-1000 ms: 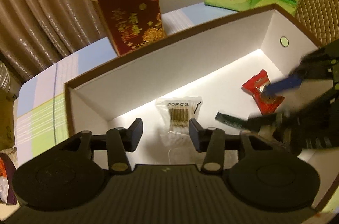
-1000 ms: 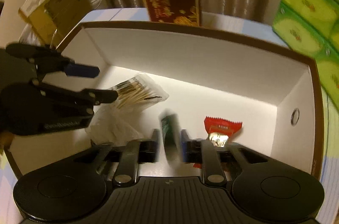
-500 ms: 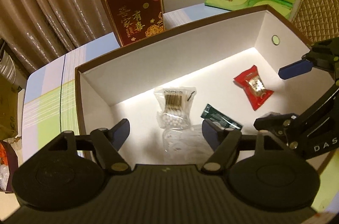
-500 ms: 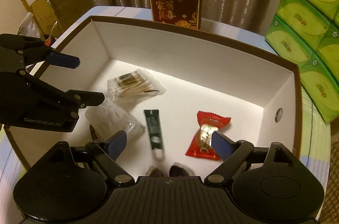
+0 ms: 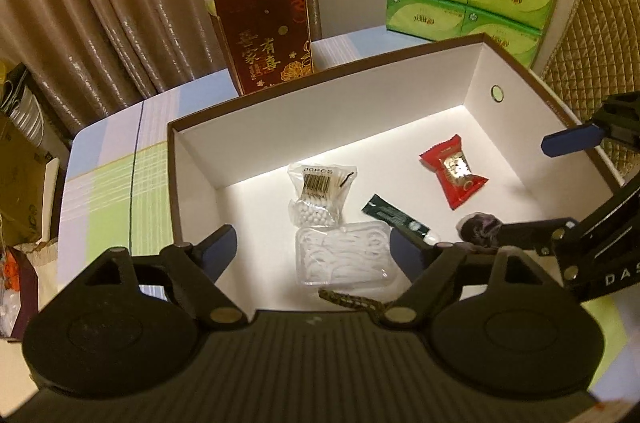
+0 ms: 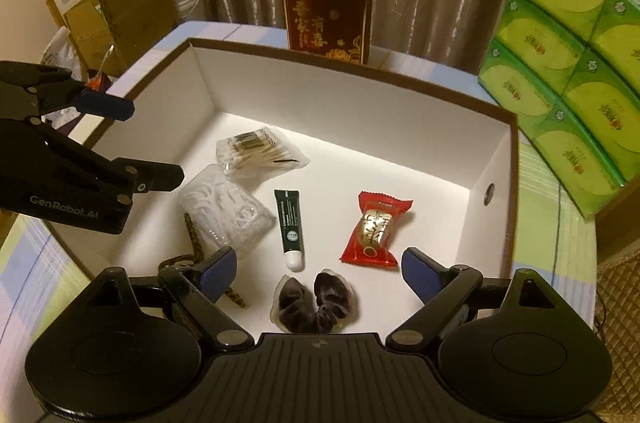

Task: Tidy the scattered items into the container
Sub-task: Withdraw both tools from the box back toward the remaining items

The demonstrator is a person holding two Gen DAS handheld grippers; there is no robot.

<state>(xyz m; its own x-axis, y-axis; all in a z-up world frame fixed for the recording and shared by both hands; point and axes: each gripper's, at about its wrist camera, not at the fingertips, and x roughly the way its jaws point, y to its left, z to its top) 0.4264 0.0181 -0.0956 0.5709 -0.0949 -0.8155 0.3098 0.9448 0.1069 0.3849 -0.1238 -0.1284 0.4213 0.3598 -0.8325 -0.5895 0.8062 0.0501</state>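
As left tool (image 5: pixel 312 251) opens, floss box (image 5: pixel 344 257) below

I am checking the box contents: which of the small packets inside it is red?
The candy packet, with a gold centre, lying nearest the wall with the round hole. The cotton-swab bag is clear and the small tube is dark green.
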